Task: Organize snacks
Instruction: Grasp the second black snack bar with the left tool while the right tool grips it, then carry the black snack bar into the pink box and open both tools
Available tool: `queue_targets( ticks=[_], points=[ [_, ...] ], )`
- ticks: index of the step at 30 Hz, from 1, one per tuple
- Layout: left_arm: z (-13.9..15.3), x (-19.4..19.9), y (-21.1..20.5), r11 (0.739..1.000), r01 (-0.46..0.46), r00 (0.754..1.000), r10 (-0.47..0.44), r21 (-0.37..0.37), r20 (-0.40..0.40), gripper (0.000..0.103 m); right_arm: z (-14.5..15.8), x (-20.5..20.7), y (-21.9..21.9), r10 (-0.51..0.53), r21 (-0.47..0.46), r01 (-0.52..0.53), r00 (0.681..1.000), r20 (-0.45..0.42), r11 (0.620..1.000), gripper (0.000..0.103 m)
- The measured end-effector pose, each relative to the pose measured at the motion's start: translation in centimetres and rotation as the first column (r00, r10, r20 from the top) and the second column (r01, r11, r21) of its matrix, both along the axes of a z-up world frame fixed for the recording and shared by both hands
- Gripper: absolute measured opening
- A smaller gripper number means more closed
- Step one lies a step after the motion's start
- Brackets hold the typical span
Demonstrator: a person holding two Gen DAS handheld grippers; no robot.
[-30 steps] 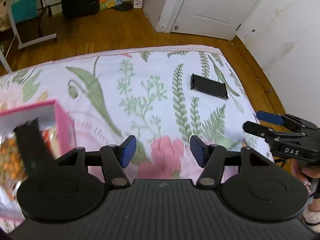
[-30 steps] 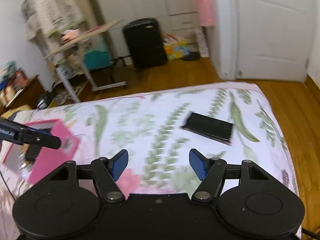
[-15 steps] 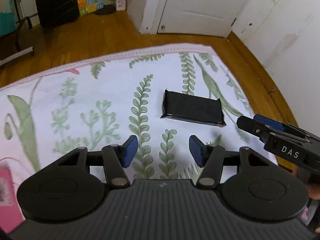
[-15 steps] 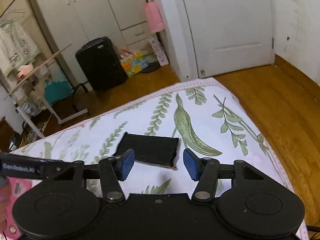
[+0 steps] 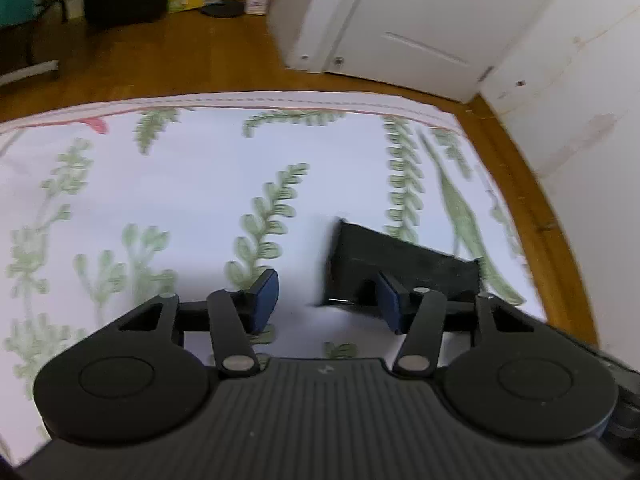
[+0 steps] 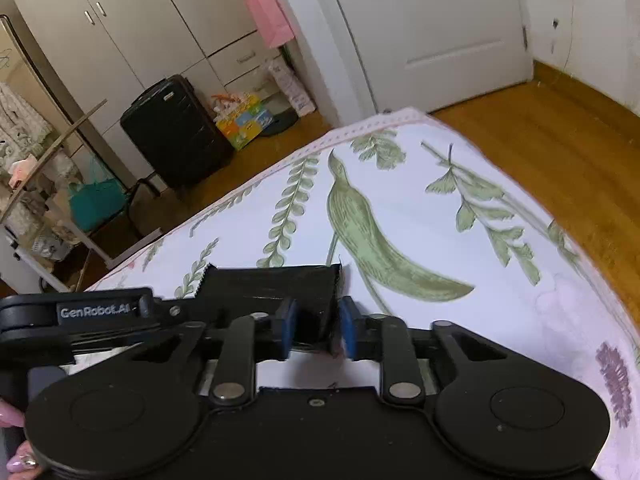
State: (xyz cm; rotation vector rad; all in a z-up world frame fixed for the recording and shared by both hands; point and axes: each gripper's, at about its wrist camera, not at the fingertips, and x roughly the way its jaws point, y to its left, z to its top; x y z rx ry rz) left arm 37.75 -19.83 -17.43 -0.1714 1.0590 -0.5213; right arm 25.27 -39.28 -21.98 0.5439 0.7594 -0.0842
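Note:
A flat black snack packet (image 5: pixel 404 264) lies on the fern-print bedspread (image 5: pixel 180 184) near its right edge. In the right wrist view my right gripper (image 6: pixel 314 330) has its blue pads closed on the near right end of the packet (image 6: pixel 272 286). My left gripper (image 5: pixel 328 300) is open, just left of the packet, with its right fingertip (image 5: pixel 388 300) over the packet's near edge. The left gripper's arm (image 6: pixel 76 316) shows at the left of the right wrist view.
The bed's far edge (image 5: pixel 280 98) and right edge drop to a wooden floor (image 6: pixel 560 148). A black suitcase (image 6: pixel 176 132), a colourful box (image 6: pixel 244 120), a white door (image 6: pixel 448 28) and a cluttered desk (image 6: pixel 48 184) stand beyond.
Both grippers moved forward and right to the black packet. The right gripper's jaws closed on its end. The pink box has left the left wrist view.

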Motion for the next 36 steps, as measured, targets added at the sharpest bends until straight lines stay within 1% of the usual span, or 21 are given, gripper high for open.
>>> queue_targets(
  ticks=[1,2,4,6,7,10,14,16,19,23,27,29,32,36],
  points=[
    [0.0,0.0,0.0,0.999,0.016,1.0,-0.017,-0.028,-0.021,0.046,0.0,0.0,-0.1,-0.003,0.02,0.003,1.0,-0.004,1.0,0.024],
    [0.0,0.0,-0.1,0.999,0.027,0.999,-0.028,-0.032,-0.034,0.046,0.1,-0.1,0.0,-0.009,0.017,0.009,1.0,-0.01,1.0,0.024],
    [0.2,-0.2,-0.5,0.996,0.093,0.995,-0.093,0.001,-0.038,0.044,0.5,-0.4,0.3,0.0,-0.006,0.0,1.0,-0.029,1.0,0.023],
    [0.5,-1.0,-0.8,0.985,0.163,0.987,-0.161,0.06,-0.026,0.042,1.0,-0.7,0.8,0.022,-0.004,-0.022,0.998,-0.051,1.0,0.023],
    [0.8,-1.4,-0.6,0.98,0.187,0.982,-0.186,0.072,-0.023,0.042,1.3,-1.0,1.1,0.033,-0.011,-0.034,0.998,-0.059,0.999,0.023],
    [1.5,-2.5,0.5,0.97,0.222,0.975,-0.219,0.096,-0.045,0.042,2.0,-1.6,2.4,0.078,-0.029,-0.08,0.994,-0.082,0.996,0.023],
    [2.8,-4.6,2.6,0.961,0.24,0.97,-0.234,0.138,-0.056,0.042,2.9,-2.9,4.3,0.129,-0.016,-0.131,0.987,-0.093,0.991,0.023],
    [3.5,-5.8,3.8,0.954,0.249,0.968,-0.238,0.165,-0.082,0.042,3.5,-3.9,5.6,0.16,-0.015,-0.162,0.983,-0.093,0.987,0.023],
    [4.6,-7.6,5.9,0.958,0.233,0.97,-0.217,0.167,-0.112,0.042,4.6,-5.5,7.7,0.2,-0.034,-0.204,0.976,-0.086,0.978,0.023],
    [5.8,-9.3,9.0,0.974,0.179,0.977,-0.158,0.14,-0.146,0.042,6.3,-7.4,10.2,0.249,-0.06,-0.254,0.965,-0.082,0.965,0.023],
    [8.0,-11.4,12.0,0.984,0.134,0.983,-0.118,0.116,-0.141,0.042,8.2,-9.2,12.2,0.289,-0.059,-0.293,0.955,-0.07,0.954,0.024],
    [9.4,-12.4,13.8,0.989,0.109,0.986,-0.095,0.099,-0.134,0.042,9.4,-10.0,13.4,0.313,-0.072,-0.316,0.948,-0.05,0.946,0.024],
    [11.6,-14.4,16.7,0.993,0.054,0.993,-0.042,0.102,-0.115,0.042,11.2,-11.0,15.4,0.361,-0.065,-0.361,0.932,-0.018,0.93,0.024],
    [14.8,-17.4,20.8,0.991,0.015,0.999,-0.009,0.132,-0.04,0.042,13.3,-11.9,18.6,0.427,-0.058,-0.425,0.904,0.033,0.903,0.024]
  ],
)
